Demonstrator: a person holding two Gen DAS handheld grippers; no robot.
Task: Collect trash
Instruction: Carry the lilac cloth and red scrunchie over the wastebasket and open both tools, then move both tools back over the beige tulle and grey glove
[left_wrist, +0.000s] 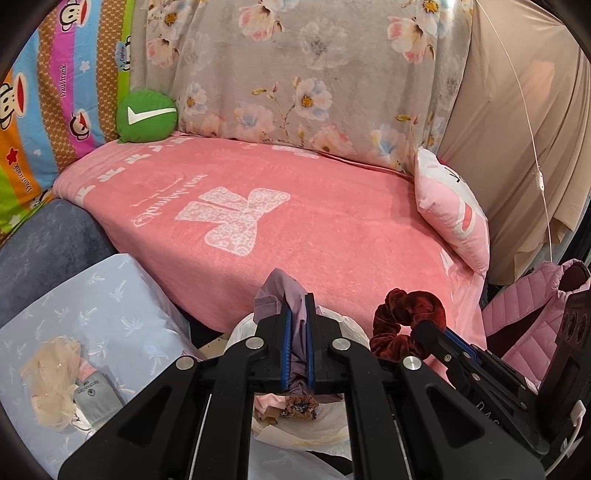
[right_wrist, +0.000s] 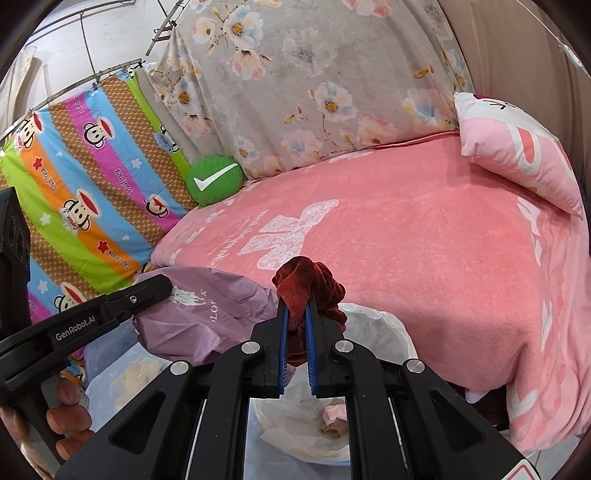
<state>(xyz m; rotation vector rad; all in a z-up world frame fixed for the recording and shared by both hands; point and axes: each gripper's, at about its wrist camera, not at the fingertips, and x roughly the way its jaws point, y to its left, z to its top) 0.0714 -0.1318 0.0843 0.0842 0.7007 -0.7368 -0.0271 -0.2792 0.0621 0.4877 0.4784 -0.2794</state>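
My left gripper (left_wrist: 300, 314) is shut on a crumpled purple plastic bag (left_wrist: 279, 295), held above a white-lined trash bin (left_wrist: 343, 325); the bag also shows in the right wrist view (right_wrist: 207, 314). My right gripper (right_wrist: 297, 314) is shut on a dark red velvet scrunchie (right_wrist: 306, 284), also over the bin's white liner (right_wrist: 380, 328). In the left wrist view the scrunchie (left_wrist: 406, 317) hangs from the right gripper just right of my left one. Inside the bin lie pink and tan scraps (right_wrist: 334, 419) and a small patterned scrunchie (left_wrist: 301, 404).
A pink blanket (left_wrist: 295, 221) covers the bed ahead. A green checkmark cushion (left_wrist: 147, 116) sits at its far left, a pink pillow (left_wrist: 454, 210) at the right. A pale blue pillow (left_wrist: 92, 314) at lower left holds a crumpled wrapper (left_wrist: 51, 387) and a grey packet (left_wrist: 96, 398).
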